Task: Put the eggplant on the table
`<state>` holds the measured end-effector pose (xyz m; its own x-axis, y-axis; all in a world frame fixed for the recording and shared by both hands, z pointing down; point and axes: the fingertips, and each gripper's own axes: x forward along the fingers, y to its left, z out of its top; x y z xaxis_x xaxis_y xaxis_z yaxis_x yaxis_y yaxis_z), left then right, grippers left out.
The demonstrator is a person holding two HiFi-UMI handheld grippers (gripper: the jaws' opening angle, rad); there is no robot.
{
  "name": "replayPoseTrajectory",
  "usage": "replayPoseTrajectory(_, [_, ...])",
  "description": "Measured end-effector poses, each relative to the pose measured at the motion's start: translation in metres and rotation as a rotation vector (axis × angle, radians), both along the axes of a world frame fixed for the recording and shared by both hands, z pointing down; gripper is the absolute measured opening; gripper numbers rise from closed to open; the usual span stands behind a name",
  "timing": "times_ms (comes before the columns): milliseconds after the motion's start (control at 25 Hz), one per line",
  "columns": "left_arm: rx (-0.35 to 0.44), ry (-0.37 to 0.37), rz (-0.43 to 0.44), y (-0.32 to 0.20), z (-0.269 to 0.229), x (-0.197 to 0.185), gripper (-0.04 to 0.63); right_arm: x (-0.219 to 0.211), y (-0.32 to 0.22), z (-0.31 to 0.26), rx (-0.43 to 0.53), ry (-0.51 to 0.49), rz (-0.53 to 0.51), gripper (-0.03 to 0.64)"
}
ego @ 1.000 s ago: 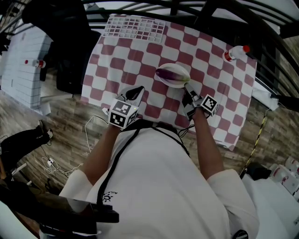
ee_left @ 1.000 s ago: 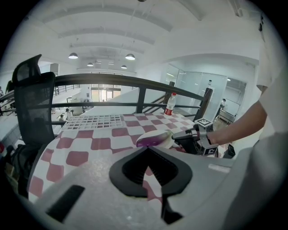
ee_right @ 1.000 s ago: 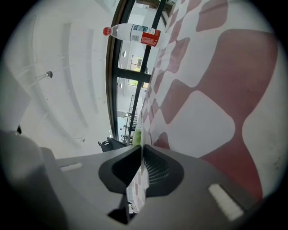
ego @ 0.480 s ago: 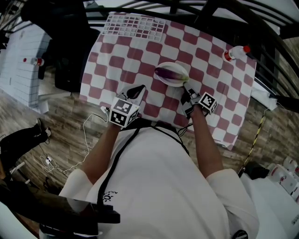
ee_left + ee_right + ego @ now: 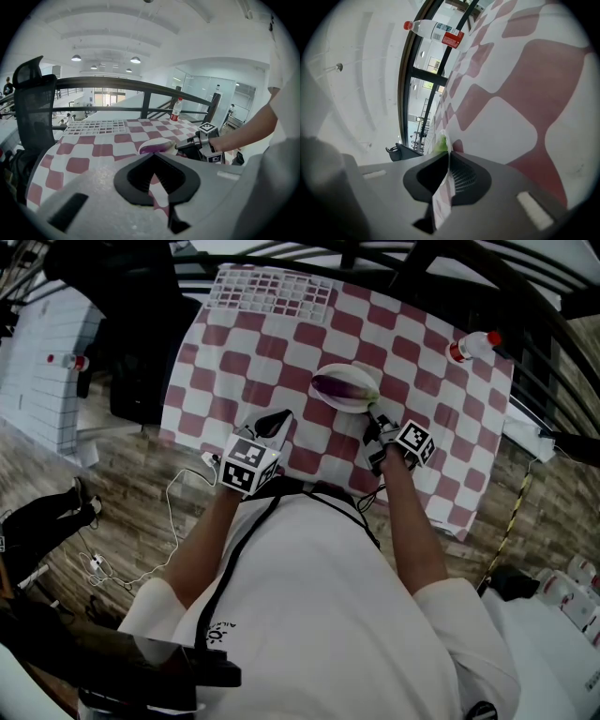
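White short-sleeved T-shirt (image 5: 319, 615), thin black strap (image 5: 234, 563) down its back, small dark print (image 5: 217, 636); left gripper (image 5: 278, 418), right gripper (image 5: 376, 414): black jaws, black-and-white marker cube (image 5: 248, 466) each.

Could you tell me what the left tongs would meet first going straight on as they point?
Probably the plate holding the eggplant, though the left tongs may touch the tablecloth first.

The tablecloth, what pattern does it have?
The tablecloth has red-and-white checks, clearest in the head view.
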<state>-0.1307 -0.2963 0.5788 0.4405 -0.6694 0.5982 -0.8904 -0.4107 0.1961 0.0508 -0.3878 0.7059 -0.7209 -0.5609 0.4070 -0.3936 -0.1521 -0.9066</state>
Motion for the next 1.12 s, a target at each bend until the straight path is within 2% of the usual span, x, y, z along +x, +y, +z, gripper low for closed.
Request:
replayPoseTrajectory(360, [0.006,0.002,0.0,0.003,-0.002,-0.003,0.002,0.001,0.001,0.009,-0.017,0.178,-0.018,0.045])
replayPoseTrajectory(480, [0.009,0.002,0.004,0.004,-0.003,-0.003,0.002,-0.002,0.003,0.008,-0.016,0.173,-0.024,0.068])
replayPoseTrajectory(680, [0.021,0.005,0.015,0.005,-0.006,0.002,0.002,-0.005,0.009,0.001,0.007,0.166,-0.057,0.191])
replayPoseTrajectory(800, [0.028,0.008,0.026,0.005,-0.009,0.007,0.002,0.0,0.014,-0.003,0.01,0.17,-0.057,0.202])
replayPoseTrajectory(960, [0.038,0.017,0.037,0.005,-0.013,0.015,0.002,0.01,0.022,-0.017,0.051,0.164,-0.068,0.185])
replayPoseTrajectory(1040, [0.047,0.025,0.043,0.005,-0.017,0.02,0.002,0.014,0.027,-0.031,0.107,0.182,-0.088,0.076])
replayPoseTrajectory(1120, [0.057,0.035,0.05,0.004,-0.022,0.026,0.002,0.016,0.033,-0.046,0.166,0.196,-0.117,0.008])
